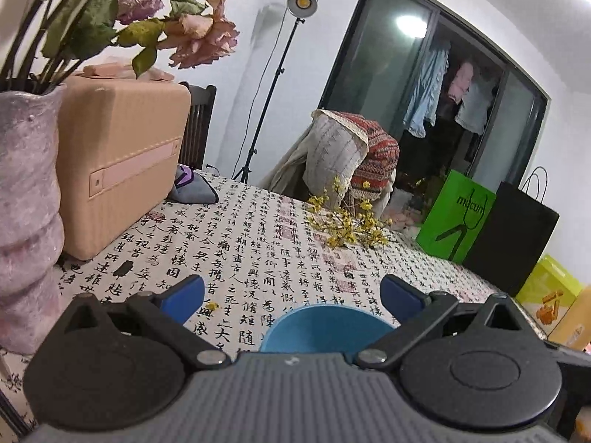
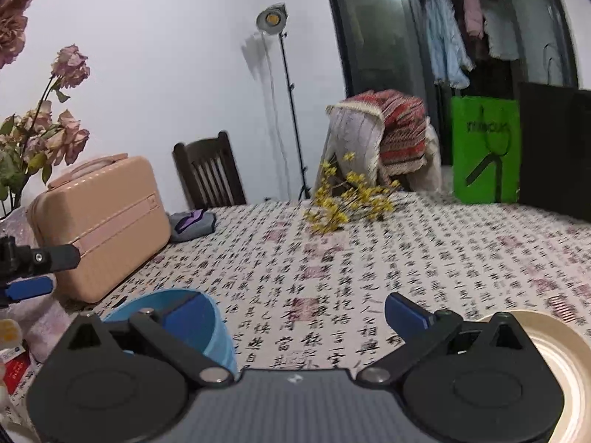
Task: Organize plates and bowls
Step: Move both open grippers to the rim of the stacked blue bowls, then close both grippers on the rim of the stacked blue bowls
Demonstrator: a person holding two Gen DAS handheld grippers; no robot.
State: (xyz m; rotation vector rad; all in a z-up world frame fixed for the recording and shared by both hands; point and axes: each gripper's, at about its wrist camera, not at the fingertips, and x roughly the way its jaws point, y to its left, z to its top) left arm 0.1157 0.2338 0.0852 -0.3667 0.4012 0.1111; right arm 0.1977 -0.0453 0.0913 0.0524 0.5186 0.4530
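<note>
Left gripper (image 1: 291, 297): jaws spread wide, empty, held low over tablecloth (image 1: 258, 243). Blue bowl (image 1: 325, 328) sits upright just below and between its fingers, likely lined up for rim pinch; contact not visible.

Right gripper (image 2: 295, 313): jaws likewise apart, nothing held. Same blue bowl at its left finger; cream plate (image 2: 557, 354) at right edge, apart from bowl, probably awaiting stacking.

Farther: pink case (image 1: 122, 158) beside vase (image 1: 26, 203), kept left of work area. Yellow flower sprig (image 1: 347, 221) lying mid-table. Green bag (image 1: 456, 214) at far edge.
</note>
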